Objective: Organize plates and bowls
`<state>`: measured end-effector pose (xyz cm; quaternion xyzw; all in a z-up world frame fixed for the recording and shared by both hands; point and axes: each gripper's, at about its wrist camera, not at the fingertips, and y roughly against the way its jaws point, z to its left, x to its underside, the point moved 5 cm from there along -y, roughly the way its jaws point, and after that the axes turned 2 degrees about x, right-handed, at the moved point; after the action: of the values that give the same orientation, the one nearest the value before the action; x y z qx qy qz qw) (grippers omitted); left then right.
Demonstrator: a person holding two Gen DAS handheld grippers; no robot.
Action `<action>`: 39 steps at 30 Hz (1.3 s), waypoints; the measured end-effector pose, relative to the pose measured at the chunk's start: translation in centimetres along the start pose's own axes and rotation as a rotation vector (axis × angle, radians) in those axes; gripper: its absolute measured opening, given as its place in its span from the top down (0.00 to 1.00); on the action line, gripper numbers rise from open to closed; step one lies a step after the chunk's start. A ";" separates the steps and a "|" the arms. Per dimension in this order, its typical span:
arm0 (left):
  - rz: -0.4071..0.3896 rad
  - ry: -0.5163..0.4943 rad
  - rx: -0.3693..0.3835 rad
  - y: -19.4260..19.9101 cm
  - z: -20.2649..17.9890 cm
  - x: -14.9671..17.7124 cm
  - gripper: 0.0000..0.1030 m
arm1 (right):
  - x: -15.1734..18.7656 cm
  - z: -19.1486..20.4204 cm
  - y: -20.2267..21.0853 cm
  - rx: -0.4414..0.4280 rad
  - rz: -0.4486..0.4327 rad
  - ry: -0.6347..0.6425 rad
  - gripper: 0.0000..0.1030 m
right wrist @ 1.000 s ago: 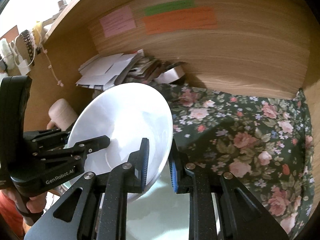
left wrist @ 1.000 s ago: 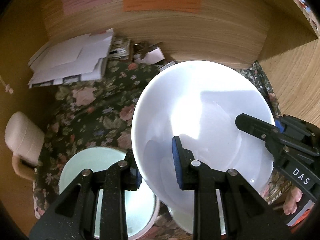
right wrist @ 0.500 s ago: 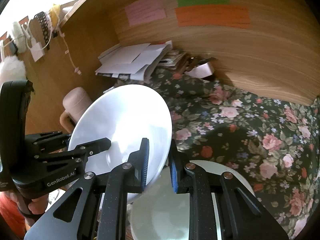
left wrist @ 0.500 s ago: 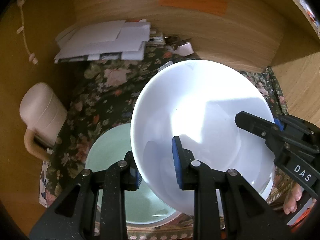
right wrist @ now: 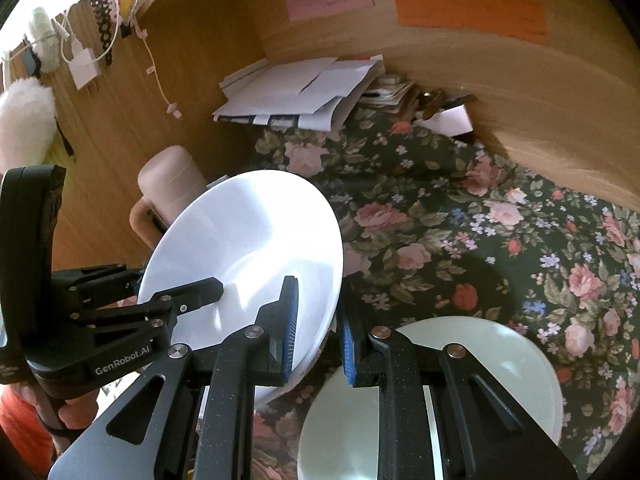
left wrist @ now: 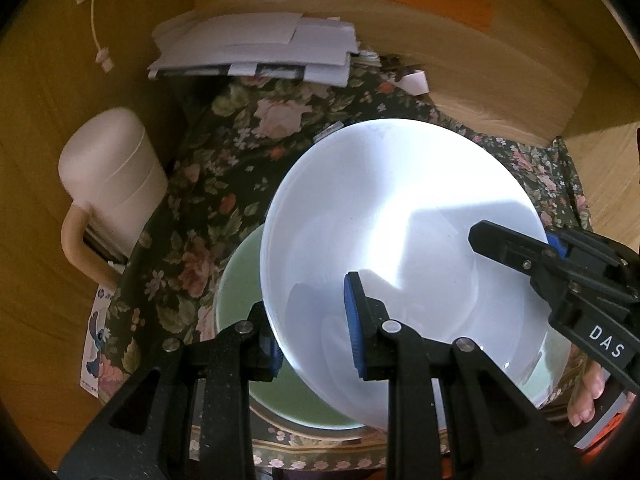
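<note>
A white bowl [left wrist: 400,220] hangs tilted above the floral cloth, held by both grippers at opposite sides of its rim. My left gripper [left wrist: 310,308] is shut on the near rim, one blue pad inside the bowl and one outside. In the left wrist view my right gripper [left wrist: 520,240] clamps the rim on the right. The right wrist view shows that right gripper [right wrist: 318,304] shut on the white bowl [right wrist: 248,240], with the left gripper [right wrist: 176,280] on its far side. A pale green bowl [left wrist: 240,304] [right wrist: 480,360] rests on the cloth, partly under the white one.
A cream mug [left wrist: 112,184] [right wrist: 168,184] stands at the left by the wooden side wall. A stack of papers [left wrist: 256,48] [right wrist: 300,92] lies against the back wall. Floral cloth [right wrist: 480,220] covers the shelf floor. A cartoon card [left wrist: 96,344] lies at its left edge.
Both grippers carried the white bowl leftward, toward the mug. The green bowl now shows to the right of the right gripper instead of under it. Both grips are unchanged.
</note>
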<state>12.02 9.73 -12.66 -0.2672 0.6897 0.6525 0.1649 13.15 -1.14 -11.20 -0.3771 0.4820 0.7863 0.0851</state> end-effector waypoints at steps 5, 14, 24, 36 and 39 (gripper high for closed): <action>0.011 0.016 -0.003 -0.5 0.8 0.7 0.76 | 0.4 0.6 -1.0 -0.013 0.019 0.001 0.83; 0.034 0.046 0.002 -1.3 2.3 1.4 0.76 | 1.2 1.2 -2.8 -0.029 0.064 0.010 0.83; 0.041 0.043 0.013 -1.6 2.0 1.6 0.75 | 1.4 1.0 -2.9 -0.014 0.077 0.025 0.83; 0.057 0.073 -0.009 -1.0 2.6 0.9 0.75 | 1.5 0.8 -2.9 -0.024 0.076 0.031 0.82; 0.041 0.081 -0.011 -0.6 2.9 0.8 0.71 | 1.5 0.6 -2.9 -0.031 0.075 0.030 0.81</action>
<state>11.37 12.49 -13.84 -0.2802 0.6975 0.6482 0.1217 13.18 0.54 -14.09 -0.3716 0.4846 0.7907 0.0424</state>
